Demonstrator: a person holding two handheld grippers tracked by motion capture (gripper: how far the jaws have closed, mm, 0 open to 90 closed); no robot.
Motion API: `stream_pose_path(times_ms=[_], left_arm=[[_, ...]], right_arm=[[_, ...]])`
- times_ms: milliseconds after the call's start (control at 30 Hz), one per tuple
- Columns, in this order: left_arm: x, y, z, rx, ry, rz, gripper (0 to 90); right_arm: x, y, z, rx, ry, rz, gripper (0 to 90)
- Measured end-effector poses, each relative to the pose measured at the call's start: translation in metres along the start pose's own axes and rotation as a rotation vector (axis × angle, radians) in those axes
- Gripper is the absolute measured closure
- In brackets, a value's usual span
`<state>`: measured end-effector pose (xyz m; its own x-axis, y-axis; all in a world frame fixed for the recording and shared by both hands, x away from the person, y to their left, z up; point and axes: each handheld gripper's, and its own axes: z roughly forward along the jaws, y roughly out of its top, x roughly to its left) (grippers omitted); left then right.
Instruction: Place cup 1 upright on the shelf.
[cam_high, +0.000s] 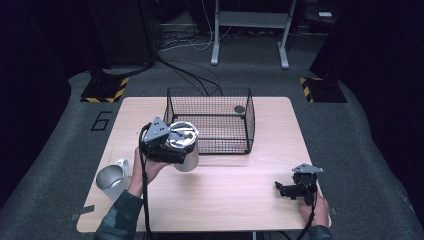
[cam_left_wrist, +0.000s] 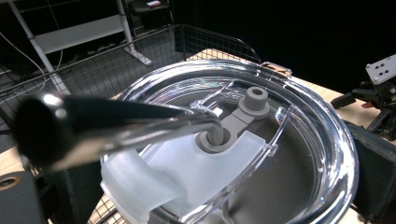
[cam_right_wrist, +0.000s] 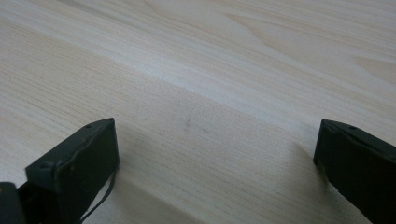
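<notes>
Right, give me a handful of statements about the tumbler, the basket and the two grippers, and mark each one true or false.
1. The left gripper holds a steel tumbler with a clear lid. True.
2. The tumbler sits inside the wire basket. False: it is held in front of the basket, outside it.
3. The right gripper is open over bare wood. True.
4. A metal straw goes into the lid. True.
5. The basket holds nothing. False: a small dark round thing lies near its far right corner.
6. The steel jug stands at the table's right edge. False: it stands near the left front corner.
</notes>
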<state>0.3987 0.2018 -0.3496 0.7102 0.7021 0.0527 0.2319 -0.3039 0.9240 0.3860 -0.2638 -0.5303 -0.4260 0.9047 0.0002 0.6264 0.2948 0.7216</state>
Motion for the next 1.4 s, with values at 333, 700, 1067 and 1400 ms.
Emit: stream_pose_path(times_ms=[333,700,1067,1400], left_arm=[[-0.004,0.017,0.005,0.000,-0.018,0.020,4.1],[-0.003,0.039,0.013,-0.007,-0.049,0.015,4.1],[-0.001,0.063,0.026,-0.021,-0.058,0.033,4.1],[0.003,0.078,0.042,-0.005,-0.046,0.056,4.1]], right_arm=[[0.000,0.000,0.000,0.001,0.000,-0.006,0.0],[0.000,0.000,0.000,0.005,0.000,-0.002,0.0],[0.000,0.000,0.000,0.005,0.000,-0.004,0.0],[0.000,0.000,0.000,0.005,0.000,-0.003,0.0]])
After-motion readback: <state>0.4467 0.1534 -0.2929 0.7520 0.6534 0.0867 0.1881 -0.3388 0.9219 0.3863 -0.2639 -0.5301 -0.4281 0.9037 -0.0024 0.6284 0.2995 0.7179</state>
